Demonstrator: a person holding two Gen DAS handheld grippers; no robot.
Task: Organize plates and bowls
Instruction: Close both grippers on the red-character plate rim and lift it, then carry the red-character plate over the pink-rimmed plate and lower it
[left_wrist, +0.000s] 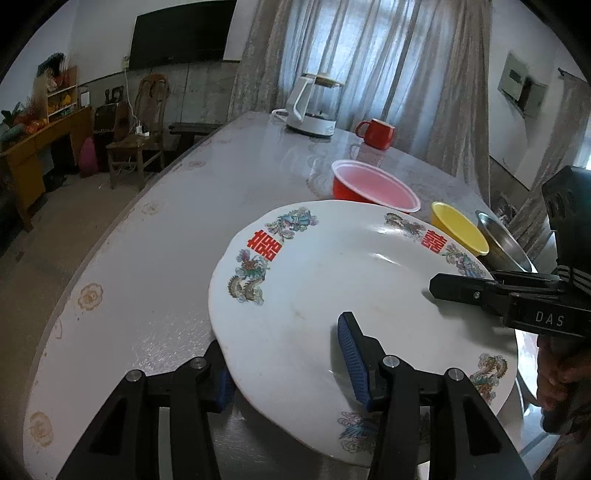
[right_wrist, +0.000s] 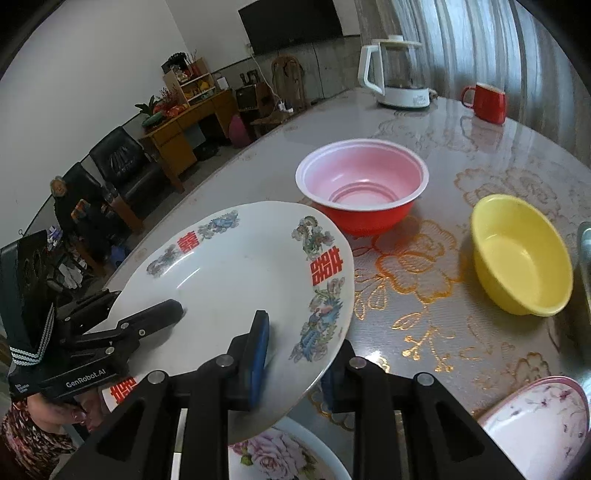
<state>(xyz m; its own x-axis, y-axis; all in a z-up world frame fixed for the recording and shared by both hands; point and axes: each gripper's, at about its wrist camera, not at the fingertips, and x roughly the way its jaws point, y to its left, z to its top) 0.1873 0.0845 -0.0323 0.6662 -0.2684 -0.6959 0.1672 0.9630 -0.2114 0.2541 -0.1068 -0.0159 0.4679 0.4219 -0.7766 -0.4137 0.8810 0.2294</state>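
Left wrist view: left gripper (left_wrist: 291, 369) clamped on near rim of white dragon plate (left_wrist: 314, 280), one pad above, one below; plate tilted, off table (left_wrist: 166, 229). Right gripper (left_wrist: 443, 290) grips far-right rim. Beyond: red bowl (left_wrist: 373, 186), yellow bowl (left_wrist: 460, 229), steel bowl (left_wrist: 506, 243).

Right wrist view: right gripper (right_wrist: 295, 354) pinches same plate's edge, jaws narrow. Floral plate (right_wrist: 273, 454) beneath; floral bowl (right_wrist: 535, 424) near right.

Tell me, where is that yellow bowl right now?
The yellow bowl sits on the table, at the right of the right wrist view, right of the red bowl and beyond the big white plate that both grippers hold.
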